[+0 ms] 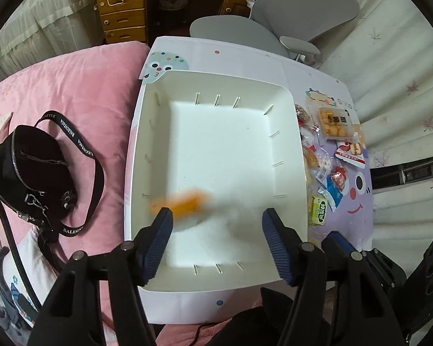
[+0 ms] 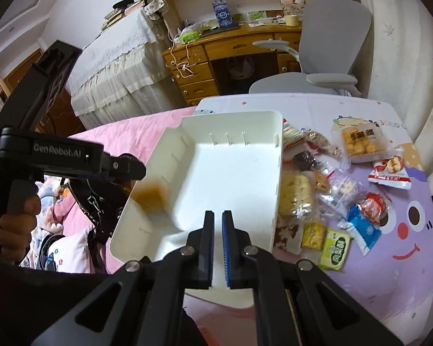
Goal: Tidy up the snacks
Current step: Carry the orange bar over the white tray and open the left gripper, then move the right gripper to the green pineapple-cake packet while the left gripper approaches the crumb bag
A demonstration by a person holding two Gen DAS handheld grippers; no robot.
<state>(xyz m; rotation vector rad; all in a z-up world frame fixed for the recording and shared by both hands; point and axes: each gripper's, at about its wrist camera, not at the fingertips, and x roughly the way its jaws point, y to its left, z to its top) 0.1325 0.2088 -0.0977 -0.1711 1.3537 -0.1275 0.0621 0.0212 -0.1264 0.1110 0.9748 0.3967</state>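
1. Risk nearest to hand: right gripper [image 2: 218, 248] over the near rim of the white tray [image 2: 277, 173], fingers [image 2: 208, 248] pressed almost together with nothing between; could knock the rim and shove the tray if lowered as is, and would need opening before any pick.
2. Left gripper [image 1: 216, 230] above the tray's near end, fingers [image 1: 158, 239] spread apart, gripping nothing.
3. Just past those fingers, a blurred orange snack [image 1: 184, 200] inside the tray, close to its left wall, seemingly dropping free; could bounce or slide over that wall onto the pink bed [image 1: 80, 86], or land askew.
4. Otherwise tray looks bare.
5. To the right of the tray, a loose pile of wrapped snacks [image 2: 326, 190] on the cartoon-printed surface [image 2: 404, 245], several touching or overlapping; a grab there could catch two packets or drag a neighbour along.
6. Crinkly, slippery wrappers likely; a shallow pinch could slip.
7. Farther left on the bed, black bag [image 1: 34, 170], well apart from the snacks.
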